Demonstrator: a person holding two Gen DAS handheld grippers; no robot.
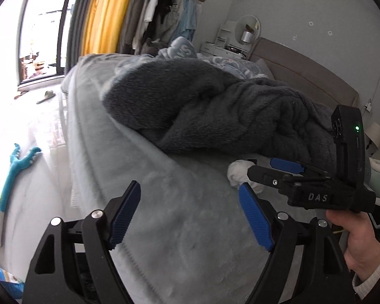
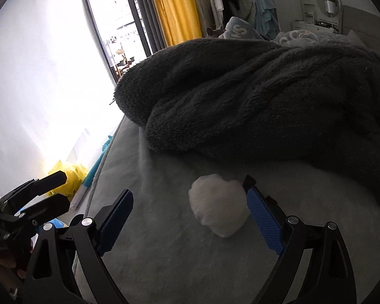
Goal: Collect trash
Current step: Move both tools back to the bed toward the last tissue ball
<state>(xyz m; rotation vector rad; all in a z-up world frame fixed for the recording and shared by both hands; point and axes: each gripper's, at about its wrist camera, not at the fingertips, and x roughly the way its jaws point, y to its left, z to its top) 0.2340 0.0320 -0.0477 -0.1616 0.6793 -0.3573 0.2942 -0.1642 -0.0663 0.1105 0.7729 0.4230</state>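
A crumpled white tissue wad [image 2: 217, 205] lies on the light grey bed sheet [image 2: 164, 253], just in front of a dark fleece blanket. My right gripper [image 2: 188, 187] is open around it; the wad sits close against the right blue pad [image 2: 263, 217], with a wide gap to the left pad. In the left wrist view the same tissue wad [image 1: 236, 173] shows beyond the right gripper [image 1: 261, 167], which a hand [image 1: 354, 238] holds. My left gripper [image 1: 190, 186] hovers over bare sheet to the tissue's left, open and with nothing between its pads.
A bunched dark grey blanket [image 1: 215, 106] covers the bed behind the tissue. The bed's edge runs along the left, with a yellow bag [image 2: 68, 177] and a teal object [image 1: 15, 162] on the floor below. A headboard [image 1: 304, 76] and hanging clothes [image 1: 162, 12] stand far back.
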